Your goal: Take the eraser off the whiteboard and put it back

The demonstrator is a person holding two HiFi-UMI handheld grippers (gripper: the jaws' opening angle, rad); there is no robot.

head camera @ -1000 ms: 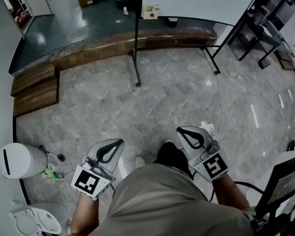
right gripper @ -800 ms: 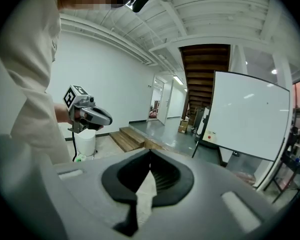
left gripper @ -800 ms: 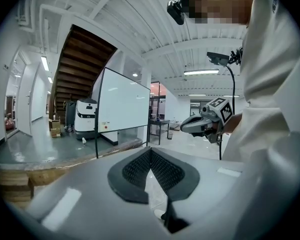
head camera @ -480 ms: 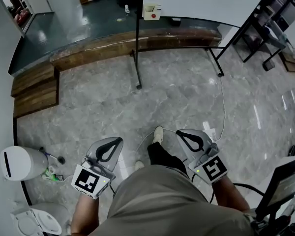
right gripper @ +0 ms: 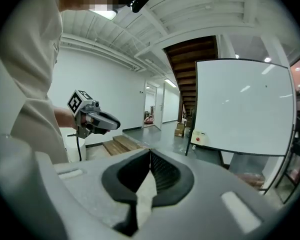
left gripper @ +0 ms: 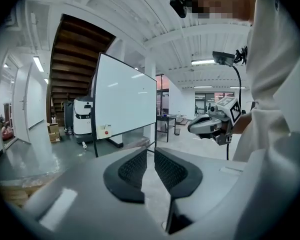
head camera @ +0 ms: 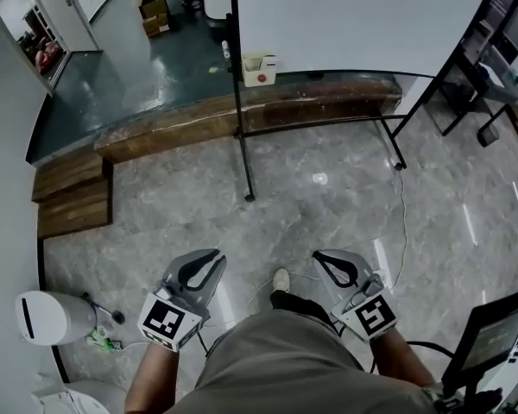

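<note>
Jaws of left gripper (left gripper: 150,156) noted narrowly parted and opening, nothing between; those of right gripper (right gripper: 149,156) clenched, empty. Located eraser (head camera: 260,68), taken as the cream red-dotted block, at lower left corner of whiteboard (head camera: 354,15), well apart from both grippers. Judged step as approach, with closing-in and wider jaws required next.

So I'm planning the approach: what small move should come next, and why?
Probably step closer to the large white whiteboard: the cream, red-dotted rectangular eraser at its lower left corner lies well beyond both grippers. The left gripper, jaws opening, and the shut right gripper are both empty.
</note>
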